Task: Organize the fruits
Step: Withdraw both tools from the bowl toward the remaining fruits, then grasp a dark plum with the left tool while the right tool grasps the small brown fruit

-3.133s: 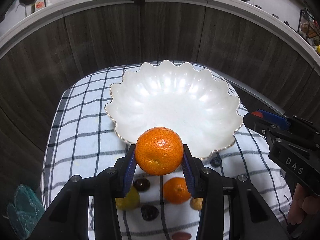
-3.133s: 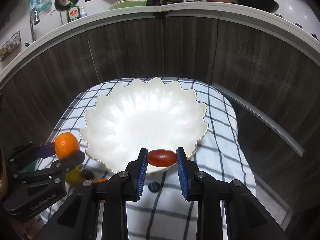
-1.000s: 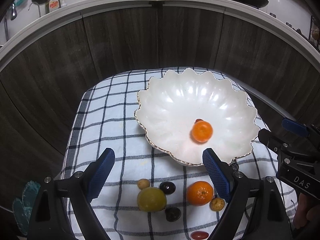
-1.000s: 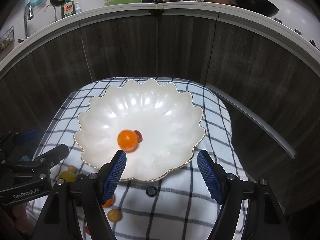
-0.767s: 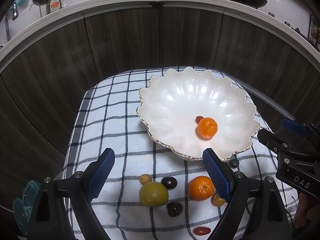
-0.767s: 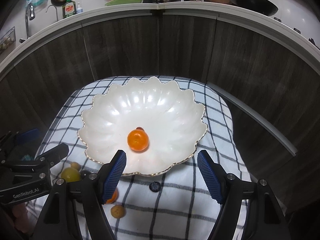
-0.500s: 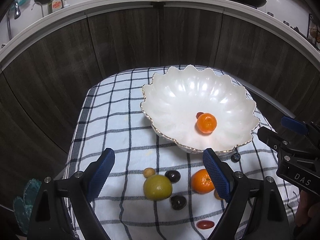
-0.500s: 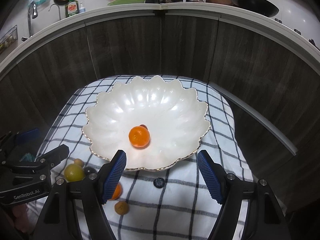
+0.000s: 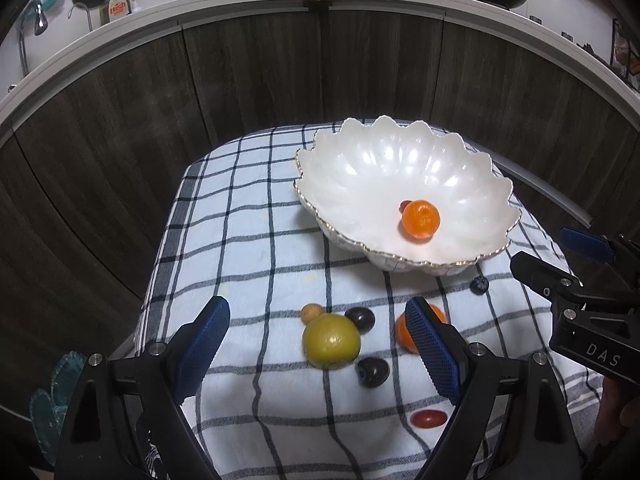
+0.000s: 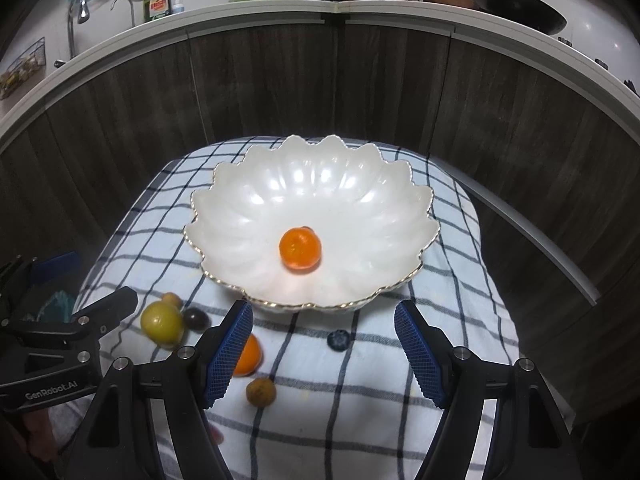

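Glossy pearly glazed bowl [image 10: 248, 200] with thin gilt rim, matt woven checked cloth [image 9: 248, 216], dimpled shiny mandarin [image 10: 300, 248], matt black plastic grippers with ribbed blue pads [image 10: 228, 354], dark wood-grain panels [image 9: 248, 76].

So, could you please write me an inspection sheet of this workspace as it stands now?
Surface: blue-and-white checked cloth.
Job's things: white scalloped gold-rimmed bowl holds a small orange mandarin and a red fruit mostly hidden behind it; on the cloth lie a yellow-green round fruit, second mandarin, blueberry, two dark plums, two small tan fruits, red oblong tomato.
Clutter: nothing seen.
Grippers: left hand-held gripper and right hand-held gripper open, empty.
Cables: nothing seen.
Surroundings: dark wood panelling, kitchen counter.
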The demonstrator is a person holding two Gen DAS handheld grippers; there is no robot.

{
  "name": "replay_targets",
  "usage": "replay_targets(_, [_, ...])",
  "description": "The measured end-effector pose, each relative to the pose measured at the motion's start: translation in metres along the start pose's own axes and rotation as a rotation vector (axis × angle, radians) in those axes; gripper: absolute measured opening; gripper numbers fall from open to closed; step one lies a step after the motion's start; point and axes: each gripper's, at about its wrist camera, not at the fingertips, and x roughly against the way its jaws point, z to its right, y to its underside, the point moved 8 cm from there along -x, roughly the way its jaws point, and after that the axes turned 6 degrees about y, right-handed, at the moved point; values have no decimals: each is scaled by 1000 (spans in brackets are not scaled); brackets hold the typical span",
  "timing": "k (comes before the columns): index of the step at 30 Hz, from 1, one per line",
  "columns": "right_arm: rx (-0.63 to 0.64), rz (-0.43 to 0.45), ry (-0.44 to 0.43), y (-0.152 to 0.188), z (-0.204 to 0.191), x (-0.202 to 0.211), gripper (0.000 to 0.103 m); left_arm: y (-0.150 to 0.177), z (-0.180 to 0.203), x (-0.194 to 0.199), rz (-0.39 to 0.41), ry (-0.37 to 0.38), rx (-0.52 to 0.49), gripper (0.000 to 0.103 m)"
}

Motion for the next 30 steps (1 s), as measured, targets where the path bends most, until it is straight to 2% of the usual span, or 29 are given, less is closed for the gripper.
replay_targets(16, [31, -33, -5, 28, -18, -4, 74, 34, -6, -3, -25, 16, -25, 89])
replay_targets(30, [73, -53, -27, 50, -27, -16, 74, 56, 6, -18, -44, 58, -45, 83])
